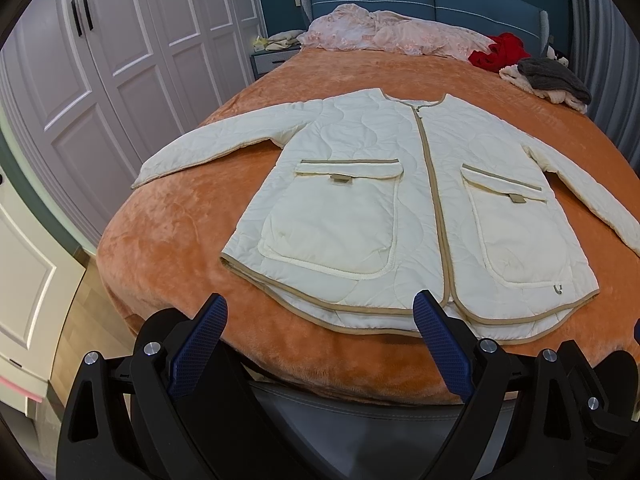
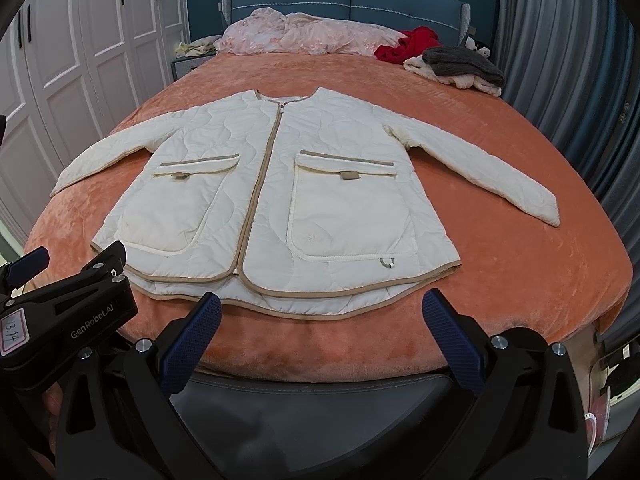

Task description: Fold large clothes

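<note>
A cream quilted jacket [image 1: 384, 208] with tan trim, a closed front zip and two flap pockets lies flat, front up, on an orange bedspread [image 1: 180, 220], both sleeves spread out to the sides. It also shows in the right wrist view [image 2: 280, 200]. My left gripper [image 1: 322, 312] is open and empty, hovering at the foot of the bed just short of the jacket's hem. My right gripper [image 2: 322, 308] is open and empty, also just short of the hem. The left gripper's body shows at the left of the right wrist view [image 2: 68, 304].
Pink bedding [image 1: 392, 32] is bunched at the blue headboard [image 1: 436, 0]. A red garment [image 1: 500, 52] and a grey and cream clothes pile [image 1: 552, 80] lie at the far right. White wardrobe doors [image 1: 100, 80] stand left, a grey curtain [image 2: 560, 60] right.
</note>
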`<state>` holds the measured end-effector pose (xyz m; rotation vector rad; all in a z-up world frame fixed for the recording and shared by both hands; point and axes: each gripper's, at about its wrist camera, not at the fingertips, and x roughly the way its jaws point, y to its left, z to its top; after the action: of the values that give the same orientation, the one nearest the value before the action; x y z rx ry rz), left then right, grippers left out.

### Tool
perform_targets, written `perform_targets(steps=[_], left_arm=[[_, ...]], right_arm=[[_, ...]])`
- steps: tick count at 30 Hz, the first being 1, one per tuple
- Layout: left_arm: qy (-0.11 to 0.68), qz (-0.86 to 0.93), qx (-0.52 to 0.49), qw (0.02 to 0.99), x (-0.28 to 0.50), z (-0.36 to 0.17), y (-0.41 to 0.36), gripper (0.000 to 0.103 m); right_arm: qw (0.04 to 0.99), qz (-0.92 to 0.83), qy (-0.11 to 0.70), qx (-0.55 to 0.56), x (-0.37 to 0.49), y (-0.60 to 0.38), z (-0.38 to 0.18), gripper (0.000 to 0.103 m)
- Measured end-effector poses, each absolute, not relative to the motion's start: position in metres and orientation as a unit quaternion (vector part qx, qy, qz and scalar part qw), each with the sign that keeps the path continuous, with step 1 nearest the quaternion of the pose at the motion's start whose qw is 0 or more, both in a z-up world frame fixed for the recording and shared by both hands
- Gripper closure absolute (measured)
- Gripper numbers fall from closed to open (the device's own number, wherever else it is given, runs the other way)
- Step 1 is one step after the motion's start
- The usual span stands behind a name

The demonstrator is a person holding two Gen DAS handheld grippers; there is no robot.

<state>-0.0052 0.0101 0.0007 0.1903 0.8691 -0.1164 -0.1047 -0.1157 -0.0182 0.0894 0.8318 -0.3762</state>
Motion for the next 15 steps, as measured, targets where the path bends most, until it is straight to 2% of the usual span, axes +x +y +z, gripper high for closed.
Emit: perform_targets(steps=[9,15], left_arm=[[0.427,-0.048,0.086,0.899,0.015,-0.008,0.007,0.011],[0.434,-0.049,0.088,0.895,0.037,-0.016,-0.001,0.011]], right_arm=[[0.887,-0.202,0.407,0.085,-0.096,-0.159,-0.032,0.005],[0.881,-0.244,0.387,0.123,-0.087,-0.225,-0.032,0.005]])
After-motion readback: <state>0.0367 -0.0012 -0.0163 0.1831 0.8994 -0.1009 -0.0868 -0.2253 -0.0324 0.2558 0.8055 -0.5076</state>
